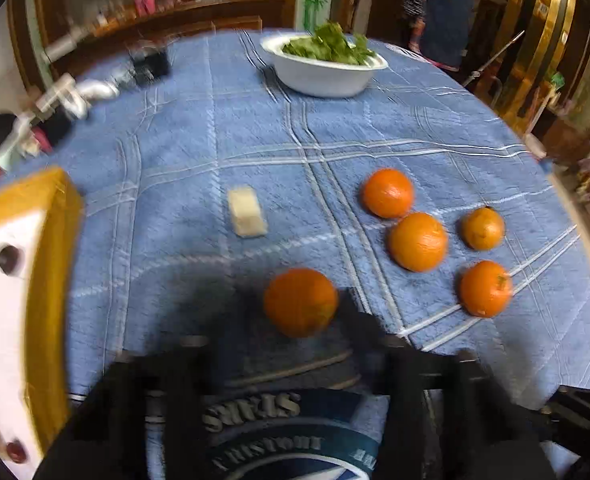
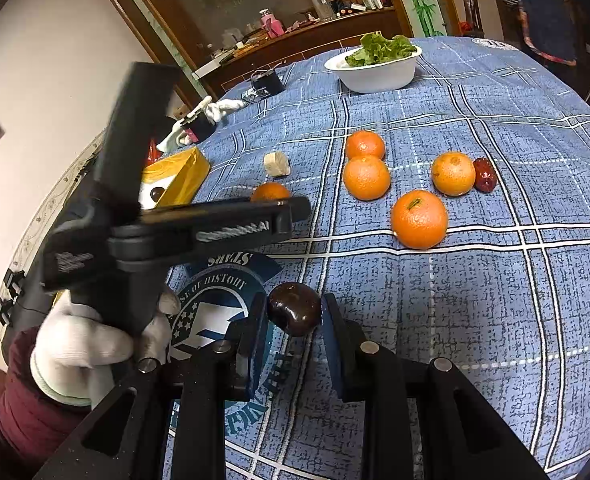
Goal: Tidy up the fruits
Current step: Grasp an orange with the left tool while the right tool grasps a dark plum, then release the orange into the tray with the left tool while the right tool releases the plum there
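Dark plum point(image 2: 293, 309) sat pinched in right gripper point(image 2: 293, 322) above blue cloth point(image 2: 495, 320); left gripper point(image 1: 301, 320) clamped an orange point(image 1: 300, 301). Round skins could've squirted out under off-centre squeeze.

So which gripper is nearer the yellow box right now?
Left. The left gripper reaches out right beside the yellow box, an orange between its fingers; the right gripper sits nearer the table edge, clamping a dark fruit.

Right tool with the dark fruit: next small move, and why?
Probably carry it left toward the yellow box. The right tool is closed on the dark round fruit, and a similar dark fruit already sits in that box, while the oranges lie loose on the cloth.
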`<state>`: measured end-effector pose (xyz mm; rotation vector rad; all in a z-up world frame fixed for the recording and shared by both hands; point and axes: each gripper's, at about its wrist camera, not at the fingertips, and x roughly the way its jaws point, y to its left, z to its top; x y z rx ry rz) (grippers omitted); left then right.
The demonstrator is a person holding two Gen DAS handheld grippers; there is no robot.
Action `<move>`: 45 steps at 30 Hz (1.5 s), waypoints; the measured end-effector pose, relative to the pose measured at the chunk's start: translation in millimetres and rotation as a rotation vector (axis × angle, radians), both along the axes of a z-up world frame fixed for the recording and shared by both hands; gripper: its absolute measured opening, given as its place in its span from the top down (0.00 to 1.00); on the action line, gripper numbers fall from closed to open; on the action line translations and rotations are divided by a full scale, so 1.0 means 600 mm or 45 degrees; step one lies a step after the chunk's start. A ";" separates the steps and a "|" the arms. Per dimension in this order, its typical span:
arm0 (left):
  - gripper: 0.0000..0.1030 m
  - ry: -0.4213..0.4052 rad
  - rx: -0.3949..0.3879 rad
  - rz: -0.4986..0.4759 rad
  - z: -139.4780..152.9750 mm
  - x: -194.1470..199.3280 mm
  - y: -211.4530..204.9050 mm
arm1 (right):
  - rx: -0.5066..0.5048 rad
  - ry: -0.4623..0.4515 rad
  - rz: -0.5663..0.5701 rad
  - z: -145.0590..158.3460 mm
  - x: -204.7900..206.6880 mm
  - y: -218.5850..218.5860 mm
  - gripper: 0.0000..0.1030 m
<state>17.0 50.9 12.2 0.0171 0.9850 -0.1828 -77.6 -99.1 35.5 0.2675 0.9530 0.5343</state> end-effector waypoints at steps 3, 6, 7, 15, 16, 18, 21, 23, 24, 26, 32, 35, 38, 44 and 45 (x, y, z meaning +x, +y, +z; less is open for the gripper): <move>0.71 0.001 -0.053 0.047 0.009 -0.009 0.021 | -0.011 0.001 -0.004 0.000 0.003 0.003 0.72; 0.70 -0.029 -0.145 0.096 0.031 -0.032 0.058 | -0.014 0.003 -0.008 0.002 0.003 0.010 0.72; 0.70 -0.038 -0.173 0.111 0.038 -0.040 0.071 | -0.016 0.002 -0.007 0.004 0.004 0.014 0.72; 0.70 -0.139 -0.313 0.403 0.089 -0.139 0.264 | -0.052 -0.032 0.109 0.037 -0.011 0.094 0.71; 0.70 -0.143 -0.325 0.465 0.088 -0.151 0.298 | -0.053 -0.035 0.133 0.041 -0.011 0.110 0.71; 0.70 -0.147 -0.329 0.563 0.084 -0.167 0.349 | -0.049 -0.037 0.189 0.050 -0.012 0.147 0.71; 0.70 -0.148 -0.341 0.687 0.072 -0.189 0.415 | -0.042 -0.045 0.276 0.063 -0.011 0.209 0.71; 0.70 -0.152 -0.363 0.732 0.068 -0.202 0.446 | -0.029 -0.046 0.336 0.073 -0.014 0.253 0.71; 0.69 -0.156 -0.374 0.748 0.067 -0.207 0.460 | -0.027 -0.049 0.360 0.076 -0.013 0.272 0.71; 0.69 -0.165 -0.392 0.764 0.063 -0.212 0.478 | -0.040 -0.069 0.400 0.083 -0.011 0.315 0.71; 0.70 -0.166 -0.441 0.771 0.055 -0.222 0.502 | -0.083 -0.058 0.467 0.076 0.000 0.401 0.71; 0.65 -0.160 -0.469 0.769 0.051 -0.225 0.510 | -0.100 -0.040 0.473 0.063 0.002 0.425 0.69; 0.42 -0.184 -0.487 0.767 0.056 -0.231 0.513 | -0.088 -0.022 0.453 0.056 0.007 0.433 0.69; 0.22 -0.231 -0.510 0.813 0.078 -0.247 0.516 | -0.055 -0.021 0.405 0.058 0.010 0.419 0.48; 0.20 -0.232 -0.509 0.826 0.080 -0.248 0.516 | -0.049 -0.024 0.403 0.061 0.009 0.416 0.48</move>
